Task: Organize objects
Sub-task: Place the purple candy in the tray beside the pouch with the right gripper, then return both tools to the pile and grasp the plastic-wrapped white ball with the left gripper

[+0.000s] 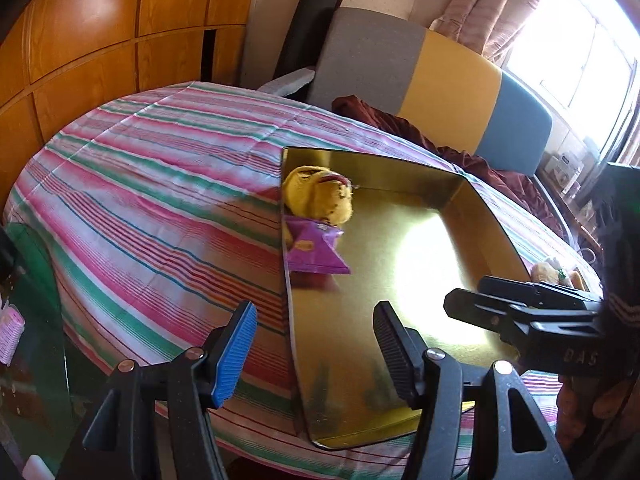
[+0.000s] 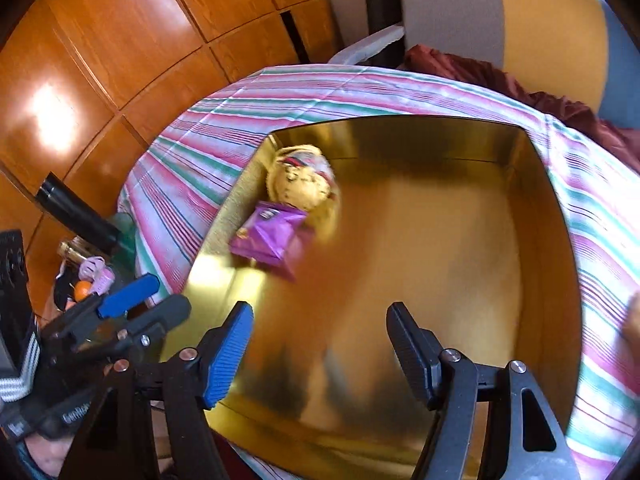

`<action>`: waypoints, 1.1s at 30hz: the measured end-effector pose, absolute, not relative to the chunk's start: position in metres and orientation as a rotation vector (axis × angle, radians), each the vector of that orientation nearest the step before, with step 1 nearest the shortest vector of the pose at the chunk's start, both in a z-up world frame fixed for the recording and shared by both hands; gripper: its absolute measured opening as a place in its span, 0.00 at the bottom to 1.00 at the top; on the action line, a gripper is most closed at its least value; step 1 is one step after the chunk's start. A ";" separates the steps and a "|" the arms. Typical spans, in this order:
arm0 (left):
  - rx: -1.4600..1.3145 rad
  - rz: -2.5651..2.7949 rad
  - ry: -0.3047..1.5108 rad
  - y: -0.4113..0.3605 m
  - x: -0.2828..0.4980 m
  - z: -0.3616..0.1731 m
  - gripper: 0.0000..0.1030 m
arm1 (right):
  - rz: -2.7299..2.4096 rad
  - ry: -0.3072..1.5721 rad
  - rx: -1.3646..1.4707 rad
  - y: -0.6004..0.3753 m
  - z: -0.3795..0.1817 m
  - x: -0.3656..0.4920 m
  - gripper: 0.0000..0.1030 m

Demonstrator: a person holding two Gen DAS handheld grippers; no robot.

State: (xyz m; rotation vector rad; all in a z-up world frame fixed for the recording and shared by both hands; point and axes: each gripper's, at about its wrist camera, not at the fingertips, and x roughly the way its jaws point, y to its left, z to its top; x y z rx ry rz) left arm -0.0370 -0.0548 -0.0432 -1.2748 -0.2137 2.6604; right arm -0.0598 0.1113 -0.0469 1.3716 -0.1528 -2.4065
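A shallow gold tray (image 1: 460, 200) (image 2: 536, 208) lies on the striped tablecloth. In its far left corner sit a yellow plush toy (image 1: 318, 196) (image 2: 300, 184) and a purple snack packet (image 1: 316, 252) (image 2: 272, 238), touching each other. My left gripper (image 1: 316, 344) is open and empty, over the tray's near left edge. My right gripper (image 2: 320, 344) is open and empty, above the tray's near part. The right gripper also shows in the left wrist view (image 1: 516, 304), and the left gripper in the right wrist view (image 2: 136, 304).
The striped cloth (image 1: 160, 200) covers a round table. A chair (image 1: 448, 80) with a dark red cloth (image 1: 480, 160) stands behind it. A glass side table (image 2: 96, 276) at left holds small items. Wooden wall panels (image 2: 120, 40) stand beyond. A small food item (image 1: 556, 274) lies right of the tray.
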 end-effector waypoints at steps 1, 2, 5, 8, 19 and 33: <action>-1.271 2.665 -0.198 -0.052 -0.036 -0.042 0.59 | -2.421 -0.150 1.365 0.114 -0.046 -0.056 0.72; -1.269 2.671 -0.181 -0.050 -0.035 -0.041 0.59 | -2.438 -0.147 1.358 0.118 -0.044 -0.053 0.73; -1.255 2.672 -0.155 -0.043 -0.031 -0.037 0.59 | -2.481 -0.138 1.323 0.129 -0.037 -0.043 0.77; -1.235 2.671 -0.120 -0.035 -0.028 -0.033 0.59 | -2.531 -0.120 1.293 0.140 -0.030 -0.031 0.82; -1.171 2.546 -0.018 0.012 -0.017 -0.025 0.59 | -2.677 -0.196 1.280 0.210 -0.017 0.003 0.86; -1.096 2.271 0.146 0.108 -0.003 -0.018 0.59 | -3.035 -0.516 1.432 0.408 -0.008 0.071 0.87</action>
